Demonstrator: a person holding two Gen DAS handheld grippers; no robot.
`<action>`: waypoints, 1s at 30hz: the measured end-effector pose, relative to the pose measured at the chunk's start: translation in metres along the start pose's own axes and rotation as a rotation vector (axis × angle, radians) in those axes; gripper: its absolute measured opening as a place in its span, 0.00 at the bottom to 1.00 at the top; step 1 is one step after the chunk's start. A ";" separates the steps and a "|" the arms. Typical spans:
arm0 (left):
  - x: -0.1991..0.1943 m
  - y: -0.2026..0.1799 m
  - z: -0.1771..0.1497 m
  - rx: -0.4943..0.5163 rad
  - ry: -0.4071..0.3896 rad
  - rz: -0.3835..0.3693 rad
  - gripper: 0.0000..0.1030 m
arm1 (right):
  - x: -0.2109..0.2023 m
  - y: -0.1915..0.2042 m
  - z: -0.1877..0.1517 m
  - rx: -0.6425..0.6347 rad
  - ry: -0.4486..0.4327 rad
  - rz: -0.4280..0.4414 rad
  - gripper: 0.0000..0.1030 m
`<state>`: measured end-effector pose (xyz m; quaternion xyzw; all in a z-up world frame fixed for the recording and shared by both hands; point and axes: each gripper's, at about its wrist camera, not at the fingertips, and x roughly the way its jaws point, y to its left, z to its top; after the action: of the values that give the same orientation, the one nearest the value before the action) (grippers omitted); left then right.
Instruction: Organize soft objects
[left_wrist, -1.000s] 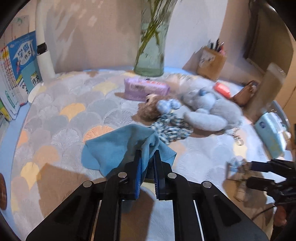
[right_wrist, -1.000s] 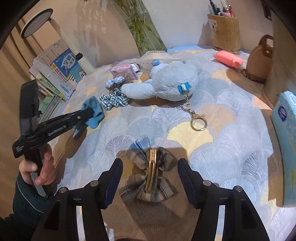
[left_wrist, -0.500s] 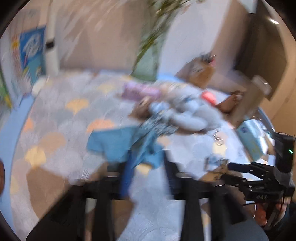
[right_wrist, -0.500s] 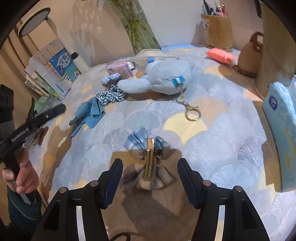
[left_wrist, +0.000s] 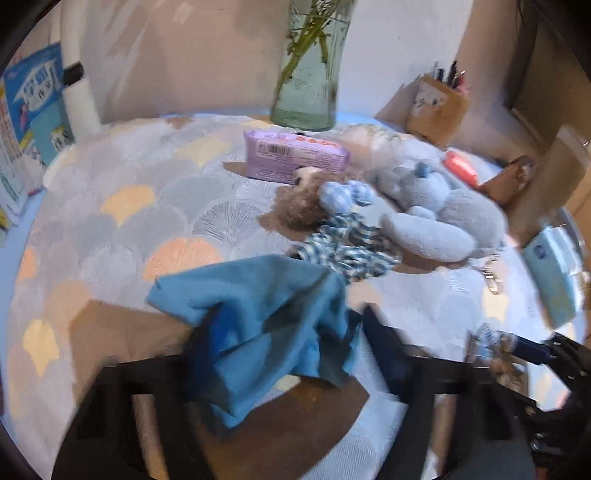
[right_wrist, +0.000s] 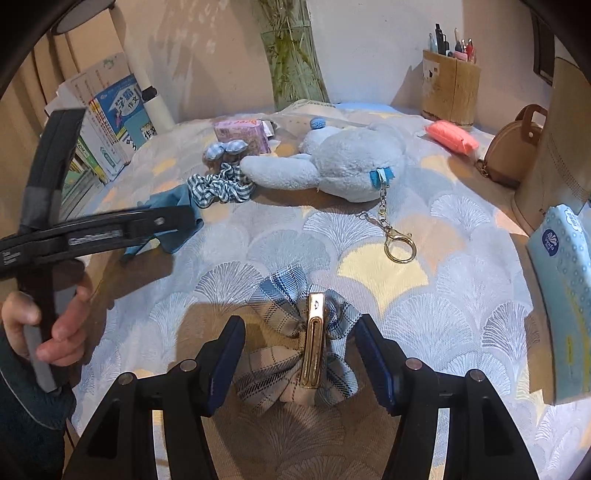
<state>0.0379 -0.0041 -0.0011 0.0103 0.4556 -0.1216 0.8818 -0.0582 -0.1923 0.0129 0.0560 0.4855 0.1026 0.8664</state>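
Two grippers going here. Our left gripper has just been closing its jaws, blue cloth bunched between them, just this side of the grey plush; too blurry to call it a pinch. It's floppy and light, so we'd grab a thick fold. Our right gripper sits spread around the plaid bow clip, nearer us than the plush, not touching.
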 end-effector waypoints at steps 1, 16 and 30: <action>-0.001 0.000 0.000 0.013 -0.006 0.027 0.32 | 0.000 0.001 0.000 -0.004 -0.004 -0.007 0.59; -0.090 -0.008 -0.003 -0.013 -0.202 -0.162 0.09 | -0.059 0.007 0.005 0.006 -0.209 -0.013 0.22; -0.160 -0.115 0.012 0.204 -0.394 -0.095 0.09 | -0.154 -0.028 0.004 0.039 -0.428 -0.159 0.22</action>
<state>-0.0675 -0.0842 0.1457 0.0540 0.2598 -0.2082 0.9414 -0.1298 -0.2550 0.1377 0.0548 0.2952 0.0102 0.9538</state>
